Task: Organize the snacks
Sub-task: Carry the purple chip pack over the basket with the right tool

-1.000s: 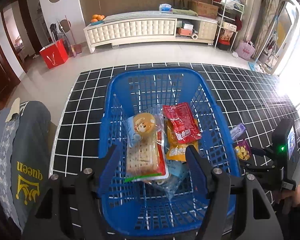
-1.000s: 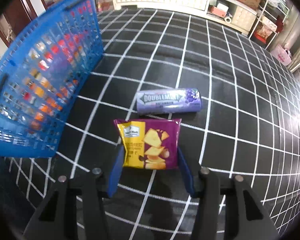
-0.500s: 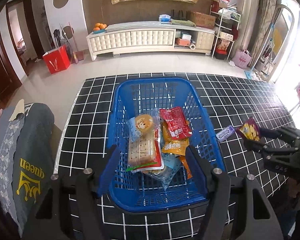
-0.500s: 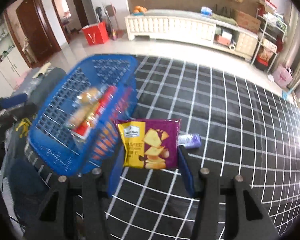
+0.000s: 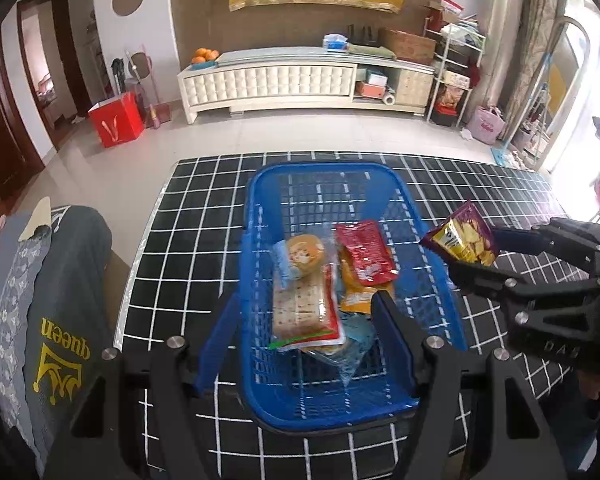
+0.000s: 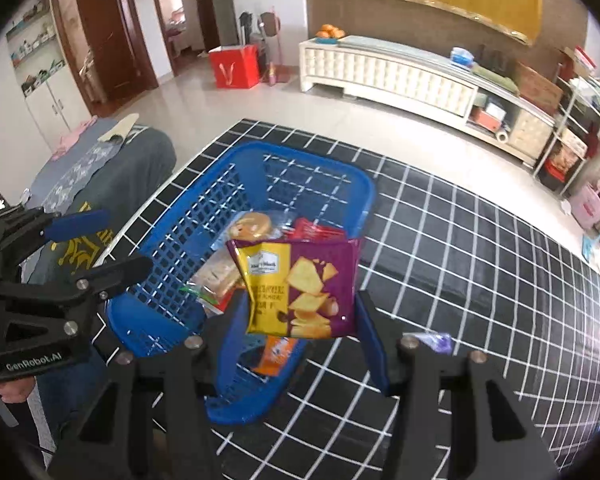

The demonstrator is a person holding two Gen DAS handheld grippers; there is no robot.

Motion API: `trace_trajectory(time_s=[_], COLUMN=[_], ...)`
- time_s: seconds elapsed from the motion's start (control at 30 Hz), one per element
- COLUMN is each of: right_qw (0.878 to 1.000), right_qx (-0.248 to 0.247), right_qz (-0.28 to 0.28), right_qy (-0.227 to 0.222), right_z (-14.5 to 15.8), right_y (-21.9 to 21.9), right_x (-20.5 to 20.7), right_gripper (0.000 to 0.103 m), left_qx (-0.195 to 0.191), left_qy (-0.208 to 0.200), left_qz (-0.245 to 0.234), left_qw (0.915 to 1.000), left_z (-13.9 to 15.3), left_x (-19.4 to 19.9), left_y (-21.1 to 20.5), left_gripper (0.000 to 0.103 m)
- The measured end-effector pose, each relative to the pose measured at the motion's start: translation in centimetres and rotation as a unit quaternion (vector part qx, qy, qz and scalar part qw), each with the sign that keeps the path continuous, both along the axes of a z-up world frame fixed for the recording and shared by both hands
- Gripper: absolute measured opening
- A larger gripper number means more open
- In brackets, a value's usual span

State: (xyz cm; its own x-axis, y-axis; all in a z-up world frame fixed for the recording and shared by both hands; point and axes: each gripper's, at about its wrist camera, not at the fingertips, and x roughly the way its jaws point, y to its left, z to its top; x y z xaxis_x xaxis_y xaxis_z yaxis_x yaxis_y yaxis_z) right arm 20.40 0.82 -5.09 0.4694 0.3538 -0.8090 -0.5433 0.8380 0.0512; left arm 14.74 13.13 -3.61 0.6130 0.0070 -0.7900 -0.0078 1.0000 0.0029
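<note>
A blue plastic basket stands on the black gridded table. In it lie a cracker pack, a round bun pack, a red packet and an orange packet. My right gripper is shut on a purple and yellow chip bag, held in the air by the basket's right rim. My left gripper hangs open above the basket's near end with nothing in it. A purple gum pack lies on the table, partly hidden behind my right finger.
A grey garment printed "queen" lies off the table's left edge. Beyond the black gridded tablecloth is tiled floor with a red box and a long white cabinet. A hand grips the left tool.
My right gripper has lifted the chip bag off the table and carried it left to the basket's rim; the gum pack stayed behind. The left gripper has drawn back and up from the basket.
</note>
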Motion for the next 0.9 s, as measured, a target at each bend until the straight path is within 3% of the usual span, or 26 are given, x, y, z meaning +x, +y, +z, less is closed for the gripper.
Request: trace_trajectory(time_s=[0.4,0.73,0.9], right_qw=[0.999,0.996,0.995], right_qx=[-0.03,-0.062,-0.08], right_qz=[0.026,0.035,0.042], right_qy=[0.026,0.053,0.044], right_z=[-2.8,-5.5,-5.8], right_y=[4.3,5.7,6.1], right_x=[2.9,4.2,4.0], right_gripper=[0.057,0.057,0.057], left_qx=[-0.018,-0.03,-0.035], left_qy=[0.027,0.03,0.032], left_qz=[0.022,0.027,0.035], left_qw=[0.9992,0.9987,0.9983], left_z=[-3.1,-3.9,-3.9], left_x=[3.0,3.3,3.2], left_y=[3.1,4.2,4.4], left_gripper=[0.066,0.066,0.066])
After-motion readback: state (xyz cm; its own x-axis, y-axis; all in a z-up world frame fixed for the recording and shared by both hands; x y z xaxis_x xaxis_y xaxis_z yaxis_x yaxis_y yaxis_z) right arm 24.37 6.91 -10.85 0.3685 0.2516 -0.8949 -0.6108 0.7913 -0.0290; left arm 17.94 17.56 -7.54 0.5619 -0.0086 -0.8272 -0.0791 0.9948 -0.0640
